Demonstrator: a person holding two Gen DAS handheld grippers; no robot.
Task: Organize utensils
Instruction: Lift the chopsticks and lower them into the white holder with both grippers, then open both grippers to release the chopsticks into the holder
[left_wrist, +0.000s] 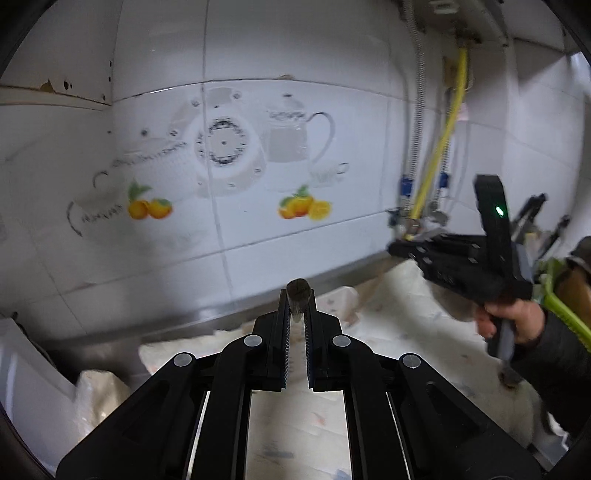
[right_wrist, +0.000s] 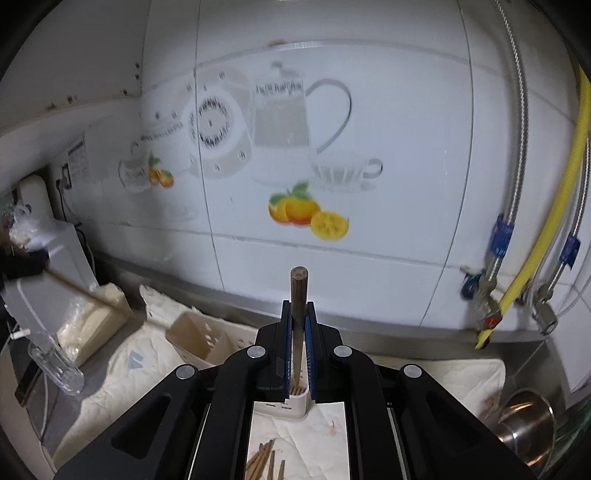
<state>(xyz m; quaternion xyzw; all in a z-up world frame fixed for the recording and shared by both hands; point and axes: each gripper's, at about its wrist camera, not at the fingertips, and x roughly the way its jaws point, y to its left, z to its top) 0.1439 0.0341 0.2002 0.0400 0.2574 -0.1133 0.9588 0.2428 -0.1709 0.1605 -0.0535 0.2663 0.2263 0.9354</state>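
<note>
In the left wrist view my left gripper (left_wrist: 297, 306) is shut on a brown chopstick (left_wrist: 298, 291), whose blunt end pokes out just past the fingertips. In the right wrist view my right gripper (right_wrist: 298, 314) is shut on another chopstick (right_wrist: 299, 291) that stands upright between the pads. Below that chopstick a white holder (right_wrist: 291, 404) stands on the cloth with chopsticks in it. Several loose chopsticks (right_wrist: 266, 458) lie on the cloth in front of it. The right gripper (left_wrist: 402, 247) also shows at the right of the left wrist view, carried by a hand (left_wrist: 517, 317).
A white cloth (right_wrist: 424, 373) covers the steel counter below a tiled wall. A beige basket (right_wrist: 195, 336) lies at the left, and a clear bottle (right_wrist: 55, 365) stands beyond it. A steel bowl (right_wrist: 524, 421) sits at the right. Hoses and valves (right_wrist: 491, 295) hang on the right wall.
</note>
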